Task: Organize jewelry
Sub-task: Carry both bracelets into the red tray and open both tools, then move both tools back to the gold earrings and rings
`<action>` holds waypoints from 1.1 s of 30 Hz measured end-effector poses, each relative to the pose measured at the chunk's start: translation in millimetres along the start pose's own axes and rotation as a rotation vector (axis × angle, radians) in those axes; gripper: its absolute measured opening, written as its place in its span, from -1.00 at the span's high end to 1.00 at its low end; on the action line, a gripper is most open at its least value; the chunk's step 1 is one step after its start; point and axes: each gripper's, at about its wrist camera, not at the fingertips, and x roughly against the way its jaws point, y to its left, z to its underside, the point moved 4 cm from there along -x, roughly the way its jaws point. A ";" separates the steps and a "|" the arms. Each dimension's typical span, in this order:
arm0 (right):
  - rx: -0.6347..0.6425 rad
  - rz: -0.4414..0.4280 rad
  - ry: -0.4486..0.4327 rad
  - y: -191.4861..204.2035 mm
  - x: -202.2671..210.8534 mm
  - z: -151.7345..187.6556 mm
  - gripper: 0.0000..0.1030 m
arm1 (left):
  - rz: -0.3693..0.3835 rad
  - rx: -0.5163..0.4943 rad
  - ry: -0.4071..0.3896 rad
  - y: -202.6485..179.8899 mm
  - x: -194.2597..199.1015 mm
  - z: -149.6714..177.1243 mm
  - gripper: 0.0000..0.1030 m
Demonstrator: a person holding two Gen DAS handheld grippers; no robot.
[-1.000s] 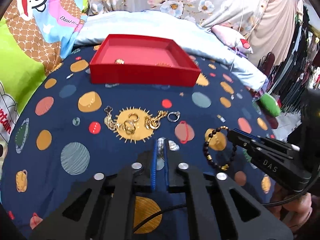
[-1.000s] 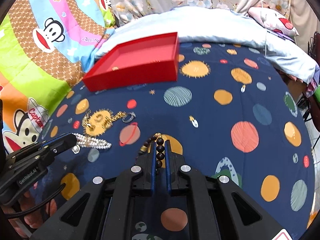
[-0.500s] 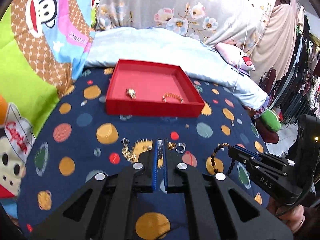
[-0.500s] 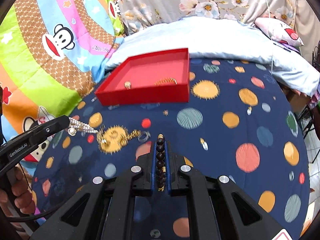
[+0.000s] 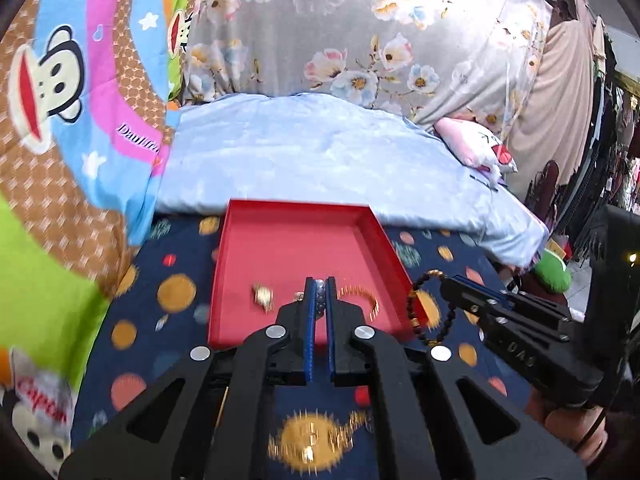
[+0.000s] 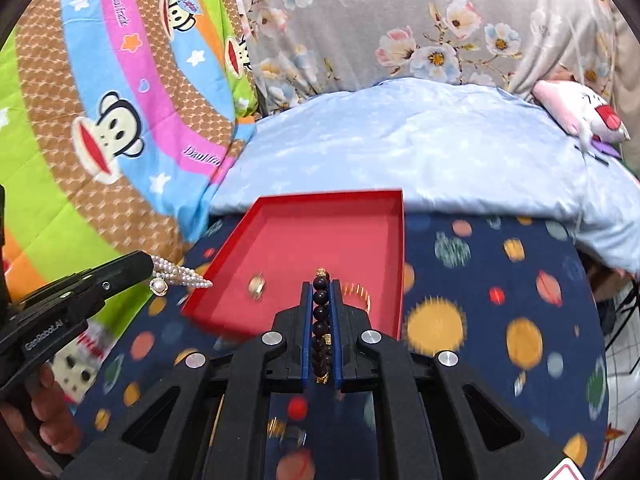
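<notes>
Two hand-held grippers hover over a bed spread with a navy planet-print blanket (image 6: 500, 280), each carrying a piece of jewelry toward a shallow red tray (image 5: 248, 264). The left gripper (image 5: 319, 292) has its jaws pressed nearly together on a pearl necklace (image 6: 180, 274); its own camera shows only a few pale beads between the blue pads, while the right wrist view reveals the strand jutting out sideways with a pearl pendant, just beside the tray's near-left corner. The right gripper (image 6: 321, 292) pinches a dark beaded bracelet (image 6: 321, 320), seen in its own camera as a line of beads between the jaws; the left wrist view shows the loop (image 5: 424, 312) hanging free at the tray's right edge. Inside the tray lie a small gold ring (image 5: 262, 296) and a gold bracelet (image 5: 360, 298), both blurred. Only the left wrist view shows more gold jewelry (image 5: 316, 444) on a yellow sun print below the gripper. A pale blue quilt (image 6: 400, 144) lies beyond the tray.
</notes>
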 end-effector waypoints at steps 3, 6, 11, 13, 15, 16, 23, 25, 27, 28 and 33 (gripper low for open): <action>-0.015 -0.013 0.021 -1.6 -30.9 -18.6 0.86 | -0.003 0.010 0.007 7.0 -29.2 -18.8 0.93; -0.026 -0.026 0.051 -2.8 -61.8 -31.0 0.86 | -0.020 0.011 0.012 14.4 -56.8 -33.7 0.93; -0.053 -0.056 0.108 -4.2 -108.1 -34.4 0.86 | -0.047 0.010 0.041 26.9 -101.8 -45.5 0.93; -0.038 -0.041 0.125 -3.5 -122.7 -32.5 0.86 | -0.053 0.012 0.043 30.4 -114.5 -48.5 0.93; -0.005 0.000 0.145 -3.5 -137.5 -28.8 0.86 | -0.058 0.021 0.058 34.3 -130.1 -48.5 0.92; 0.009 0.033 0.142 -4.7 -139.8 -28.0 0.83 | -0.062 0.029 0.066 36.4 -136.1 -47.9 0.88; -0.023 0.117 0.053 -26.8 -101.0 -9.1 0.38 | -0.154 0.059 0.031 47.3 -125.0 -31.7 -0.06; -0.033 0.110 0.040 -29.7 -83.6 0.9 0.34 | -0.166 0.058 0.020 45.8 -110.6 -23.0 -0.14; -0.048 0.092 0.037 -30.6 -62.1 18.4 0.32 | -0.176 0.067 0.005 43.1 -90.8 -10.2 -0.19; -0.054 0.085 0.039 -30.4 -54.1 26.0 0.32 | -0.172 0.073 0.004 41.9 -82.7 -3.3 -0.25; -0.044 0.056 0.082 -19.9 -14.3 74.6 0.31 | -0.185 0.068 0.048 29.3 -45.3 49.6 -0.28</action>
